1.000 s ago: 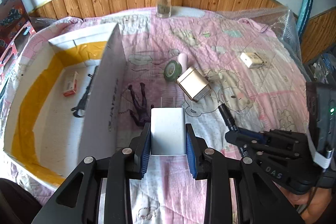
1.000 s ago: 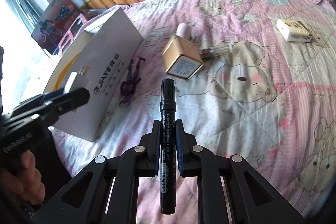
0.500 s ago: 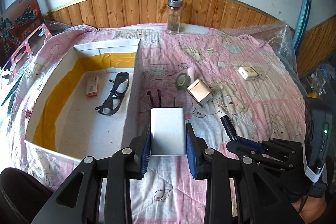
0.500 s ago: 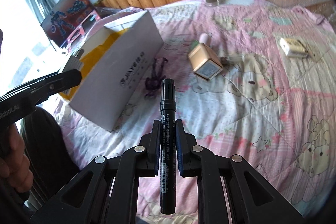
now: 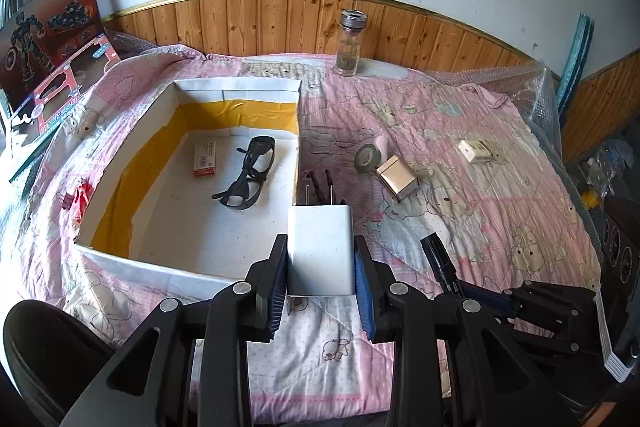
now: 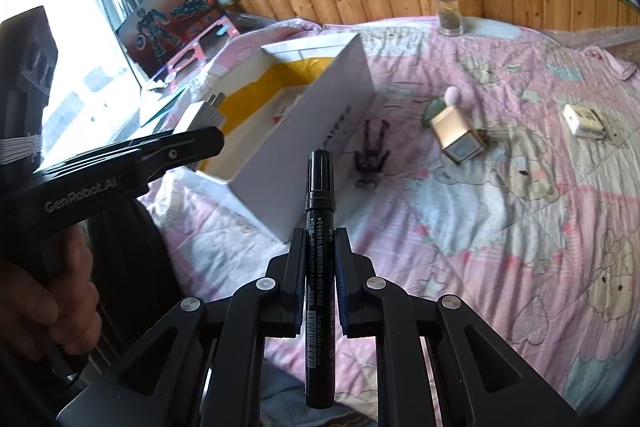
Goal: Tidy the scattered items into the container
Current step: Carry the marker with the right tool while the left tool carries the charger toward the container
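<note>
White charger (image 5: 321, 250) prongs forward, black marker (image 6: 319, 223) both held; white box (image 5: 172, 95) holds glasses (image 5: 250, 173).

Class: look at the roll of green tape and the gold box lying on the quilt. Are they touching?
Cannot tell. In the left wrist view the green tape and gold box sit tight together with no plain gap; in the right wrist view the box covers their meeting edge.
</note>
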Available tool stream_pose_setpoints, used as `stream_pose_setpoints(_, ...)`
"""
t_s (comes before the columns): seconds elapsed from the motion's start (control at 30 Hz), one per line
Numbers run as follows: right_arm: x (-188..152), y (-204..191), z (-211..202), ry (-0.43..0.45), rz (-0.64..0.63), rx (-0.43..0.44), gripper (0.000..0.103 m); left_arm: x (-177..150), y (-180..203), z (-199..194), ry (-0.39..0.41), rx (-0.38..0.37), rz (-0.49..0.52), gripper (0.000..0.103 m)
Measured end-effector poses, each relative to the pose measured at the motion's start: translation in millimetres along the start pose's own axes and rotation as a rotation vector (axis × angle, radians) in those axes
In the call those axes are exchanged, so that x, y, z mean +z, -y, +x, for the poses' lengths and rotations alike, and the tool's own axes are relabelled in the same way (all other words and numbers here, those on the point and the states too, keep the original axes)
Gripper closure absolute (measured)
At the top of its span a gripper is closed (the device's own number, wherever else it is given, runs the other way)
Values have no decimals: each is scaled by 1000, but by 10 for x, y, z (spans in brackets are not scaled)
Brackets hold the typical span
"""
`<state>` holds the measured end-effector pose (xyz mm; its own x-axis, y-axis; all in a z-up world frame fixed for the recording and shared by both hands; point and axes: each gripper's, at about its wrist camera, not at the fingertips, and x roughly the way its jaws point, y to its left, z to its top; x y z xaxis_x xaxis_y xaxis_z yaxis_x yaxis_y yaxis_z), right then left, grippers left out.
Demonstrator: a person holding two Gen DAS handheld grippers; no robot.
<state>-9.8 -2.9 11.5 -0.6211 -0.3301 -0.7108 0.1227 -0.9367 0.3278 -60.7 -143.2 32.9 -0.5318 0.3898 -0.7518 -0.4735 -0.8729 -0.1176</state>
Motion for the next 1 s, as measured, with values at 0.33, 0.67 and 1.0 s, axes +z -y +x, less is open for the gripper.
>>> stream_pose_setpoints(0.33, 112, -355, -16, 3, -55, 19, 89, 22, -336, -106, 19, 19, -56, 72)
stream_pose_setpoints(0.67, 286, -710, -48, 19, -120, 39, 89, 95, -691, -217, 48, 40, -109, 72)
stream_pose_setpoints(1.0, 412, -970, 3, 20, -167, 55, 89, 107, -945, -232, 57, 47, -156, 72)
